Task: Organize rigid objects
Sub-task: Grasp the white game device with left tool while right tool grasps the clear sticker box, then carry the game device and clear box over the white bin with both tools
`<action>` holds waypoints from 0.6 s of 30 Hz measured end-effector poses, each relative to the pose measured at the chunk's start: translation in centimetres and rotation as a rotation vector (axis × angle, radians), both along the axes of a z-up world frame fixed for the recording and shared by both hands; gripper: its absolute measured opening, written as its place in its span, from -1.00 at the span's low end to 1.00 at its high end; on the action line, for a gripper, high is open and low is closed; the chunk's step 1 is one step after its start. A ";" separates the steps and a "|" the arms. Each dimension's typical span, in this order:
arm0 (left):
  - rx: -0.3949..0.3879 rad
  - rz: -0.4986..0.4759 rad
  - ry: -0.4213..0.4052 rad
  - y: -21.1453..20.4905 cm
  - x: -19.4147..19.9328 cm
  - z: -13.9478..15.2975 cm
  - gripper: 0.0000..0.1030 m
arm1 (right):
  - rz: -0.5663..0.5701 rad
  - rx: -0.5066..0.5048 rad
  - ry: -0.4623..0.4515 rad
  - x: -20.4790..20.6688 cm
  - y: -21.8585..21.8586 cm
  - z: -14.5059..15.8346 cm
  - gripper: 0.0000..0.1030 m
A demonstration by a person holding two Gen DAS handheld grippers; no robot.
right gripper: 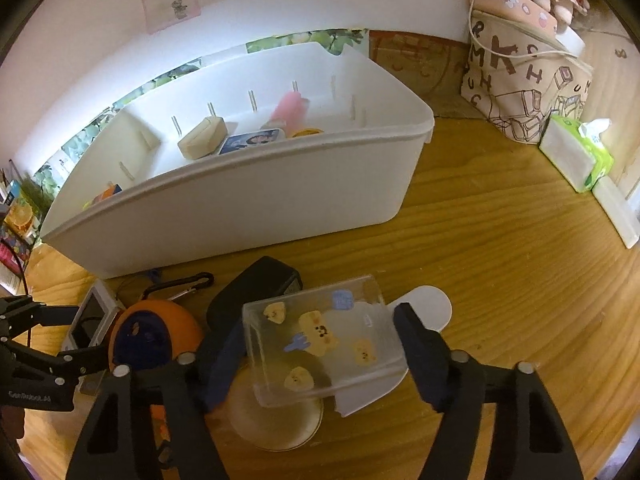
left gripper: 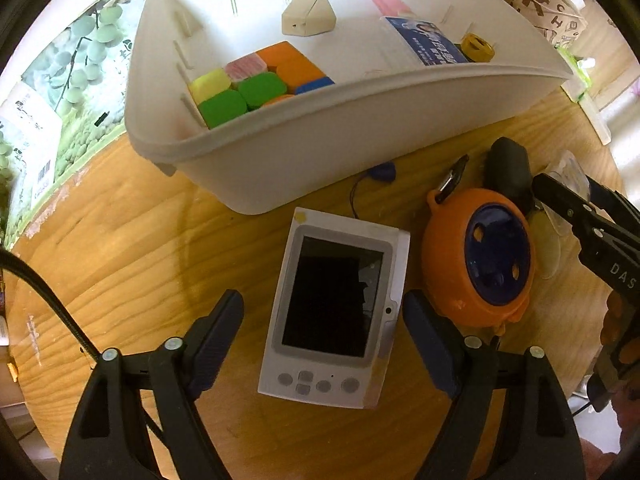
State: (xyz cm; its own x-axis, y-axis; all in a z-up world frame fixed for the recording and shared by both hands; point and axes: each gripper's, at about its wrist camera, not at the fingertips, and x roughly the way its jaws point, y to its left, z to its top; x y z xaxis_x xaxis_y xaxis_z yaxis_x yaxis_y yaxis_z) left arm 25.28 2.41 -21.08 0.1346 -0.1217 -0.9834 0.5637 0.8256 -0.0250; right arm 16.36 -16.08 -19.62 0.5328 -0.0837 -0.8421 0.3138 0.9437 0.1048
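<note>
My left gripper (left gripper: 323, 316) is open, its fingers on either side of a white handheld device with a dark screen (left gripper: 332, 308) lying on the wooden table. An orange round reel with a blue centre (left gripper: 480, 264) lies right of it. My right gripper (right gripper: 320, 340) is open around a clear box with bear stickers (right gripper: 320, 340); whether the pads touch it is unclear. The white divided bin (left gripper: 320, 128) behind holds a colourful cube (left gripper: 256, 80), a beige block (left gripper: 308, 14), a pink item (left gripper: 390, 0), a card (left gripper: 428, 40) and a yellow tape roll (left gripper: 476, 46).
A black adapter (right gripper: 256, 292), a carabiner (right gripper: 180, 286), a white flat piece (right gripper: 428, 306) and a round cream lid (right gripper: 276, 420) lie by the clear box. A lettered fabric bag (right gripper: 516, 76) and tissue pack (right gripper: 576, 152) stand at the back right. A grape-print box (left gripper: 72, 80) stands left.
</note>
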 end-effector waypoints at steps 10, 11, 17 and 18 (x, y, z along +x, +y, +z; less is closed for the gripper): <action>-0.027 -0.012 -0.002 -0.1 0.0 0.0 0.21 | -0.019 0.024 0.006 -0.8 0.5 0.3 0.35; -0.030 -0.010 -0.004 0.0 0.0 0.0 0.21 | -0.021 0.025 0.005 -0.9 0.6 0.4 0.35; -0.063 0.010 0.009 0.7 -0.4 0.2 0.21 | -0.015 0.015 -0.008 -2.1 1.6 1.5 0.35; -0.069 0.016 0.013 1.0 -0.7 0.3 0.21 | -0.011 0.011 -0.012 -2.3 1.9 1.8 0.35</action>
State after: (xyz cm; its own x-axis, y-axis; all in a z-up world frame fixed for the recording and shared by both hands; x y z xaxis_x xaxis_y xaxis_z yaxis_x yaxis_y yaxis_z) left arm 24.55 3.45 -20.76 0.1247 -0.1874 -0.9744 0.5500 0.8304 -0.0893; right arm 14.08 -14.17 -17.81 0.5424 -0.0800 -0.8363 0.3224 0.9391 0.1192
